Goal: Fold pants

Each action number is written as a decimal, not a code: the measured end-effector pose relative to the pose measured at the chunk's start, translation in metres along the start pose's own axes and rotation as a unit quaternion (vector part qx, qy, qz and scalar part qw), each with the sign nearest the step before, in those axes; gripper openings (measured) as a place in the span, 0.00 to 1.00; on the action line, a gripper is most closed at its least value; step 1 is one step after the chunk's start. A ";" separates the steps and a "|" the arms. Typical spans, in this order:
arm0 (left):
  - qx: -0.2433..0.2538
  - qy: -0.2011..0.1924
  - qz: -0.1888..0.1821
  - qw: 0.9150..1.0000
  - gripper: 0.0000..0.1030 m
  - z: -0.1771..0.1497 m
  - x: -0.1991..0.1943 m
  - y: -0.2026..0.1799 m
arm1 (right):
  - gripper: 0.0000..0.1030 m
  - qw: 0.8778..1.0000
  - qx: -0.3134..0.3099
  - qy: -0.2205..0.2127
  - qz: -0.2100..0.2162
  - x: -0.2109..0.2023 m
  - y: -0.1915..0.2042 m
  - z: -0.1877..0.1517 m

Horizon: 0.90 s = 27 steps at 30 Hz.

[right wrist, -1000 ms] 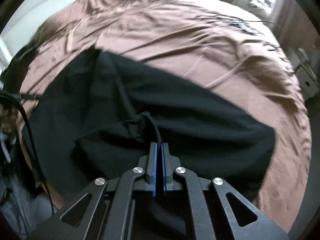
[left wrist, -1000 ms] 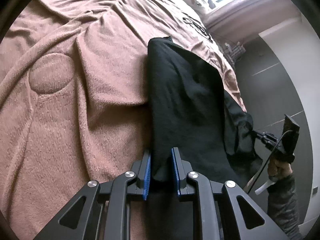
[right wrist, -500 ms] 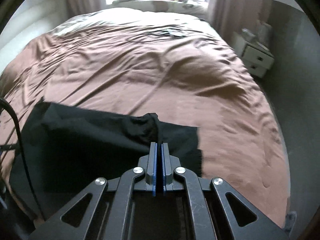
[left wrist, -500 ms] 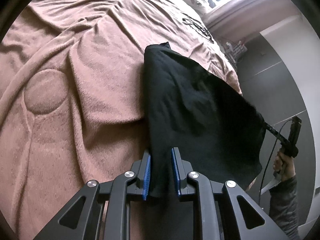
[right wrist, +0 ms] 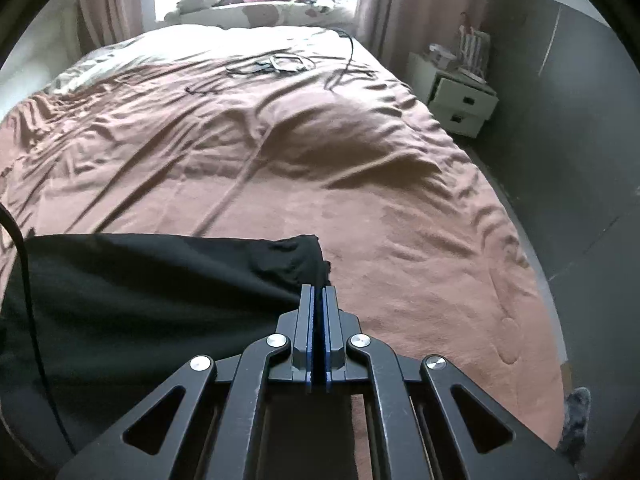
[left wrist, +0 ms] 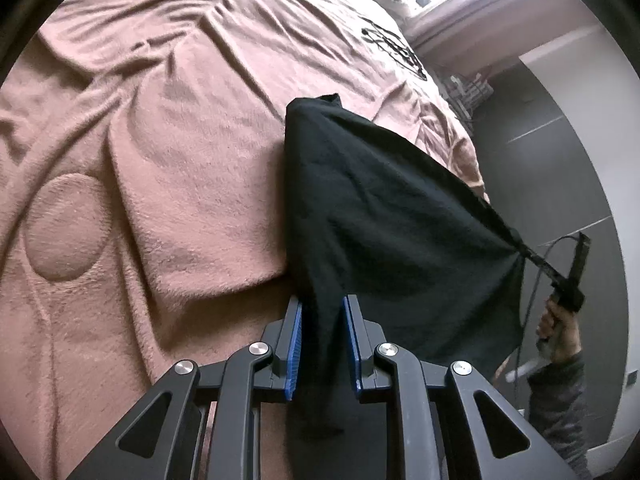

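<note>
Pants [left wrist: 380, 216], black, one item: held stretched above the near end of the bed, a sheet of cloth pulled taut between two claws, its far edge lying on the blanket.

Left claw [left wrist: 322, 320]: blue pads set a little apart with a gathered strip of the cloth running between them; grip appears loose, cloth hanging slack below the pads.

Right claw [right wrist: 319, 300]: pads pressed together on a bunched corner of the pants; in the left view it shows as a thin dark tip [left wrist: 536, 260] drawing the cloth to a point.

Blanket [right wrist: 320, 168], pink-brown, rumpled; cables [right wrist: 276, 64] lie near the far end, well apart from the cloth. Nightstand [right wrist: 460, 104], white, beside the bed.

Handling note, judged: keep both corners level and the top edge tight, carry them forward together over the part on the bed, and lower evenly so edges meet. The left grip looks the weaker; firm it before moving, lest the corner slip.
</note>
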<state>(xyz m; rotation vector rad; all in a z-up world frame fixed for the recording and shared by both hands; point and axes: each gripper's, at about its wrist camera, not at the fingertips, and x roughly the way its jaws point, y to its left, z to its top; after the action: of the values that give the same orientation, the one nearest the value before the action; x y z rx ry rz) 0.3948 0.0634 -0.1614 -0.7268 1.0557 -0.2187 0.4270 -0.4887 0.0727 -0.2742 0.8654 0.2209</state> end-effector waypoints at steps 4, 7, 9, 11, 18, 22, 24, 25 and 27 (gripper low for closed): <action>-0.012 0.013 -0.026 1.000 0.20 -0.002 0.004 0.008 | 0.00 1.000 -0.001 0.006 -0.009 0.018 0.001 0.003; -0.019 0.018 -0.048 0.999 0.20 -0.004 0.005 0.013 | 0.00 1.000 -0.003 0.012 -0.020 0.030 0.003 0.005; -0.027 0.020 -0.066 0.997 0.20 -0.003 0.004 0.017 | 0.00 1.000 0.000 0.017 -0.026 0.036 0.003 0.005; -0.034 0.024 -0.076 0.996 0.20 -0.003 0.006 0.022 | 0.00 0.999 0.000 0.019 -0.031 0.042 0.004 0.004; -0.042 0.027 -0.083 0.995 0.27 -0.003 0.002 0.030 | 0.00 0.999 -0.003 0.026 -0.042 0.054 0.008 0.001; -0.010 0.016 -0.062 0.998 0.45 -0.006 -0.009 0.022 | 0.01 0.999 0.000 0.028 -0.036 0.053 0.007 0.001; -0.003 0.017 -0.054 0.998 0.47 -0.004 -0.009 0.018 | 0.02 0.999 0.005 0.028 -0.028 0.048 0.006 0.001; -0.003 0.018 -0.053 0.998 0.49 -0.004 -0.008 0.016 | 0.05 0.999 0.004 0.027 -0.025 0.044 0.006 0.000; -0.010 0.021 -0.052 0.998 0.49 -0.003 -0.005 0.018 | 0.24 1.000 0.005 0.025 -0.016 0.036 0.004 -0.001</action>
<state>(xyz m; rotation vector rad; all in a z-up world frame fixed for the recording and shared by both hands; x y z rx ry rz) 0.3867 0.0777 -0.1703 -0.7993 1.0625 -0.3146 0.4474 -0.4824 0.0435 -0.2857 0.9105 0.1797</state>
